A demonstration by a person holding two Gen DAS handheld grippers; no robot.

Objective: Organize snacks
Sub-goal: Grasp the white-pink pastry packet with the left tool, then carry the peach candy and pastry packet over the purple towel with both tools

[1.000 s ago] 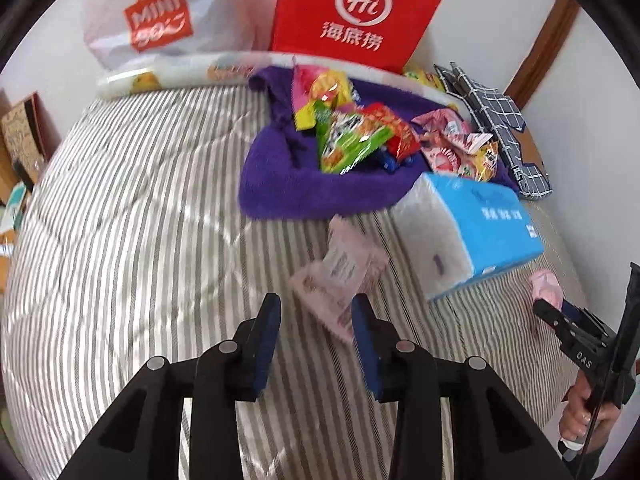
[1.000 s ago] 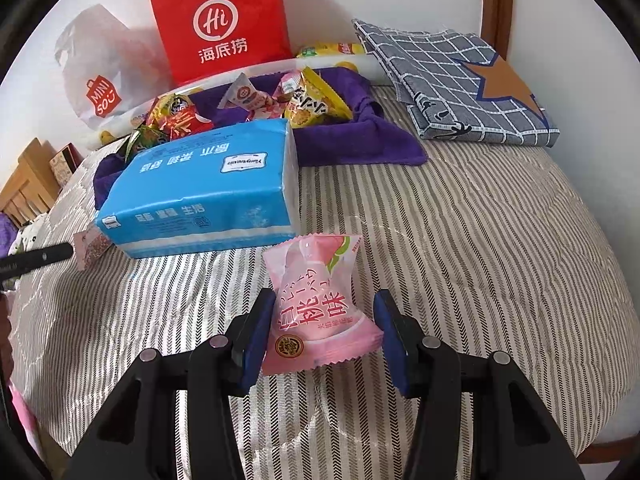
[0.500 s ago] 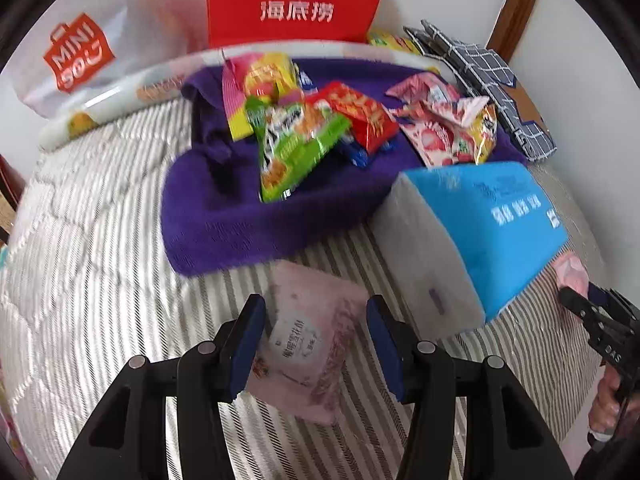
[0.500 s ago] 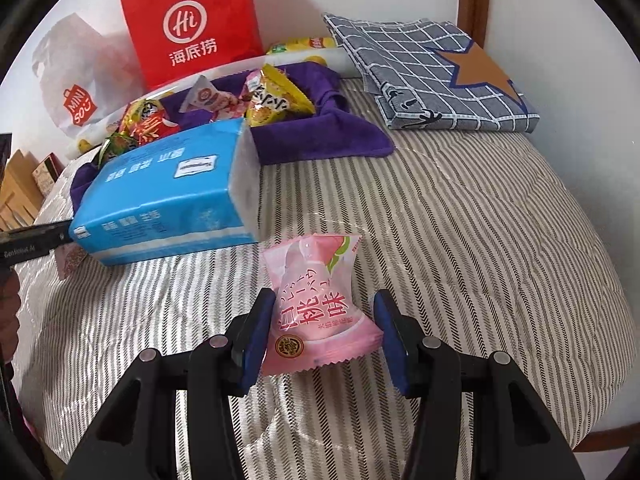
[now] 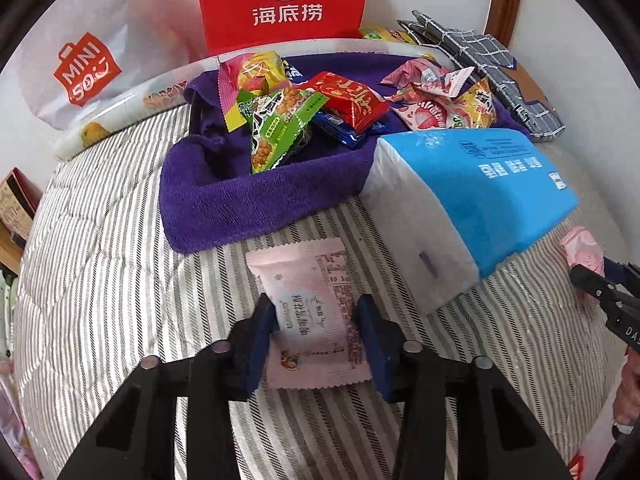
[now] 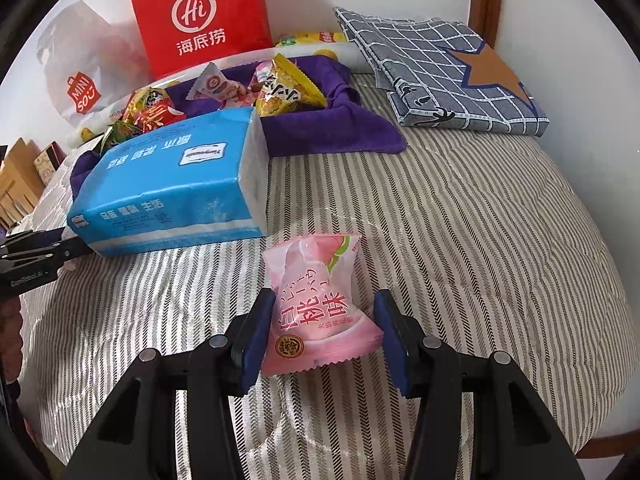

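Two pink snack packets lie flat on the striped bedcover, well apart.

Two pale pink snack packets lie on the striped bed: a flat one and a puffed peach one; one blue tissue pack; one purple towel bearing roughly eight bright snack packets, their exact count unclear; one red paper bag; one white plastic bag; one folded grey checked cloth.
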